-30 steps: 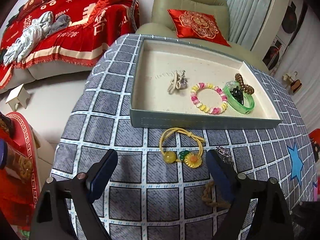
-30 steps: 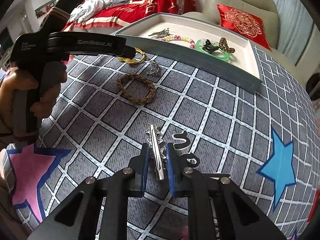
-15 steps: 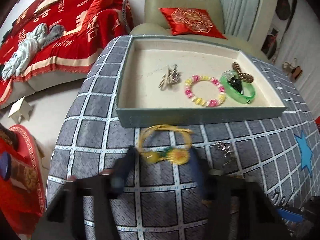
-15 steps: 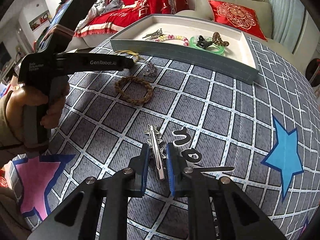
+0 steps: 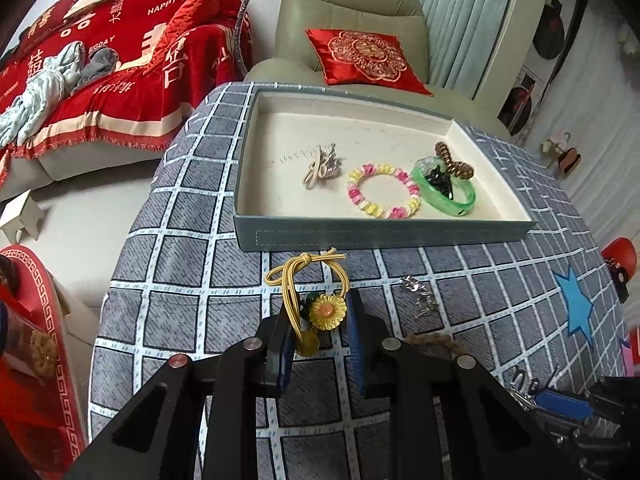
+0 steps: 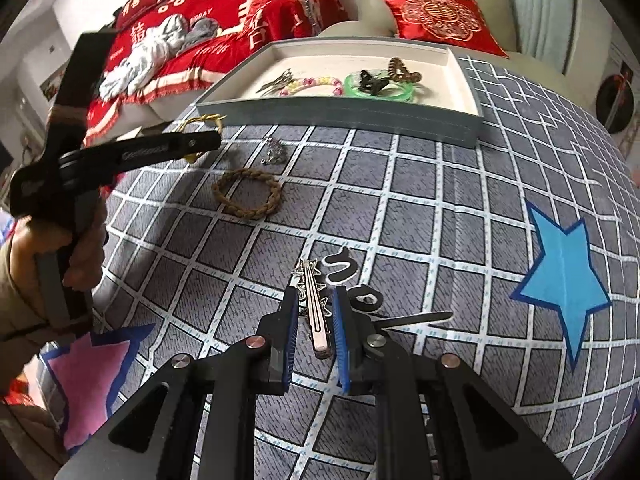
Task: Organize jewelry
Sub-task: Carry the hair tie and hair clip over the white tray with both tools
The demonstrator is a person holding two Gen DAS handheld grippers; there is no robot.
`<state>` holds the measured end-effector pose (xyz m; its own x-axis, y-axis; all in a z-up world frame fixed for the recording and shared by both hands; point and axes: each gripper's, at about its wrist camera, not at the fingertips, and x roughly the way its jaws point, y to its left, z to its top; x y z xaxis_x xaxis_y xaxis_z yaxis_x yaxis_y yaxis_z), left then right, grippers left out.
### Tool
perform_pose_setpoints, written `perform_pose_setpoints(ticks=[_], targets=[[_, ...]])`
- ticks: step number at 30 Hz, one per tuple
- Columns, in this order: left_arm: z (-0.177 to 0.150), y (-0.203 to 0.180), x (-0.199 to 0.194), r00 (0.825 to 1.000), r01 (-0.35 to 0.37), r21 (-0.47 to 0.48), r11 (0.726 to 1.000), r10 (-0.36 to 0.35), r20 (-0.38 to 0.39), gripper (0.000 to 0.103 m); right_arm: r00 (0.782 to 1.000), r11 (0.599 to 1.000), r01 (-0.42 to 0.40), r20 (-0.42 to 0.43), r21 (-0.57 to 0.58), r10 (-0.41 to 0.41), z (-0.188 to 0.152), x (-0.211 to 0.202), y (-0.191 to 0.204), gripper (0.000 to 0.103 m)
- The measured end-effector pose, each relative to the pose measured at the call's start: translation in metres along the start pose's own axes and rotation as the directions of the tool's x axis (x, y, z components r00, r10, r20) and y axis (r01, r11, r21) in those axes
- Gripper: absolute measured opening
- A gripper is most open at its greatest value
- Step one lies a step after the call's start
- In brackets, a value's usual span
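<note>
A yellow hair tie with a sunflower charm lies on the grey checked cloth just in front of the grey tray. My left gripper is closing on it. Both pads press its cord and flower, and the loop is squeezed narrow. My right gripper is shut on a silver star hair clip, low over the cloth beside black lettering. In the right wrist view the left gripper shows side-on, held by a hand. The tray holds a pink-yellow bead bracelet, a green bangle and a silver clip.
A brown braided ring and a small silver piece lie on the cloth between the two grippers. The table edge drops off at the left. Behind the tray stands an armchair with a red cushion, and a red-draped sofa sits far left.
The left jaws went from wide open to pinching the yellow hair tie, whose round loop is now tall and narrow. The right gripper rolled a little with the clip still between its pads.
</note>
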<state>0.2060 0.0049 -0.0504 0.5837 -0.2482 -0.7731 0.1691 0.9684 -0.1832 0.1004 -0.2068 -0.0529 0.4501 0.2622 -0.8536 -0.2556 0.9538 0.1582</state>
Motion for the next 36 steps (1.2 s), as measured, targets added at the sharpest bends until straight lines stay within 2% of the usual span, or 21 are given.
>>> perform_pose_setpoints(ticks=[4, 5, 6, 11, 14, 16, 17, 18, 19, 20, 23, 25, 28, 29, 30, 31, 36], targets=[[0.002, -0.001, -0.013, 1.000, 0.012, 0.010, 1.000, -0.013, 0.025, 0.040, 1.000, 0.999, -0.014, 0.021, 0.035, 0.013, 0.003, -0.006, -0.006, 0.018], [0.003, -0.001, -0.016, 0.999, 0.014, 0.013, 1.000, -0.014, 0.029, 0.040, 1.000, 0.999, -0.017, 0.026, 0.040, 0.016, 0.003, -0.008, -0.007, 0.013], [0.004, -0.002, -0.019, 0.999, 0.016, 0.016, 1.000, -0.017, 0.035, 0.040, 0.999, 0.999, -0.020, 0.030, 0.048, 0.019, 0.005, -0.009, -0.008, 0.012], [0.009, 0.000, -0.029, 0.998, 0.027, 0.023, 0.999, -0.028, 0.055, 0.040, 0.999, 0.997, -0.019, 0.044, 0.069, 0.016, 0.009, -0.013, -0.013, 0.012], [0.008, 0.002, -0.031, 0.998, 0.028, 0.019, 0.999, -0.029, 0.056, 0.040, 0.997, 0.995, -0.071, 0.029, 0.070, 0.069, 0.008, -0.010, -0.014, 0.012], [0.006, 0.003, -0.031, 0.998, 0.029, 0.017, 0.999, -0.030, 0.053, 0.040, 0.998, 0.997, -0.063, 0.026, 0.048, 0.062, 0.006, -0.010, -0.010, 0.013], [0.005, 0.003, -0.031, 0.998, 0.028, 0.017, 0.999, -0.029, 0.052, 0.040, 0.998, 0.998, -0.057, 0.024, 0.036, 0.057, 0.006, -0.009, -0.008, 0.021], [0.004, 0.003, -0.031, 0.998, 0.027, 0.018, 0.999, -0.028, 0.050, 0.040, 0.999, 0.999, -0.047, 0.018, 0.018, 0.047, 0.006, -0.008, -0.006, 0.041], [0.003, 0.004, -0.031, 0.998, 0.027, 0.018, 0.999, -0.028, 0.047, 0.040, 0.999, 0.999, -0.042, 0.019, 0.006, 0.042, 0.006, -0.008, -0.005, 0.049], [0.002, 0.004, -0.031, 0.999, 0.027, 0.018, 0.999, -0.028, 0.046, 0.040, 0.999, 0.999, -0.042, 0.023, -0.008, 0.043, 0.006, -0.008, -0.004, 0.053], [-0.001, 0.005, -0.032, 0.999, 0.028, 0.016, 0.999, -0.029, 0.043, 0.040, 0.999, 0.997, -0.031, -0.014, -0.074, 0.030, 0.003, -0.003, 0.000, 0.053], [-0.003, 0.006, -0.033, 0.999, 0.028, 0.015, 0.999, -0.029, 0.043, 0.040, 0.999, 0.994, -0.019, -0.043, -0.108, 0.014, 0.000, 0.001, 0.001, 0.053], [-0.004, 0.006, -0.033, 0.999, 0.029, 0.016, 0.999, -0.030, 0.040, 0.040, 0.998, 0.992, -0.011, -0.065, -0.123, 0.003, -0.007, 0.005, 0.000, 0.041], [-0.005, 0.006, -0.033, 0.999, 0.029, 0.018, 0.999, -0.030, 0.039, 0.040, 0.998, 0.990, 0.010, -0.066, -0.137, -0.020, -0.009, 0.004, 0.002, 0.032], [-0.006, 0.005, -0.033, 0.999, 0.028, 0.021, 0.999, -0.029, 0.037, 0.040, 0.997, 0.987, 0.037, -0.064, -0.155, -0.048, -0.010, 0.004, 0.005, 0.018], [-0.006, 0.004, -0.033, 0.999, 0.029, 0.025, 0.999, -0.030, 0.037, 0.040, 0.996, 0.984, 0.054, -0.066, -0.171, -0.066, -0.011, 0.003, 0.008, 0.012], [-0.007, 0.002, -0.039, 0.998, 0.031, 0.031, 0.999, -0.032, 0.046, 0.040, 0.995, 0.984, 0.077, -0.057, -0.161, -0.087, -0.015, 0.000, 0.013, 0.011]])
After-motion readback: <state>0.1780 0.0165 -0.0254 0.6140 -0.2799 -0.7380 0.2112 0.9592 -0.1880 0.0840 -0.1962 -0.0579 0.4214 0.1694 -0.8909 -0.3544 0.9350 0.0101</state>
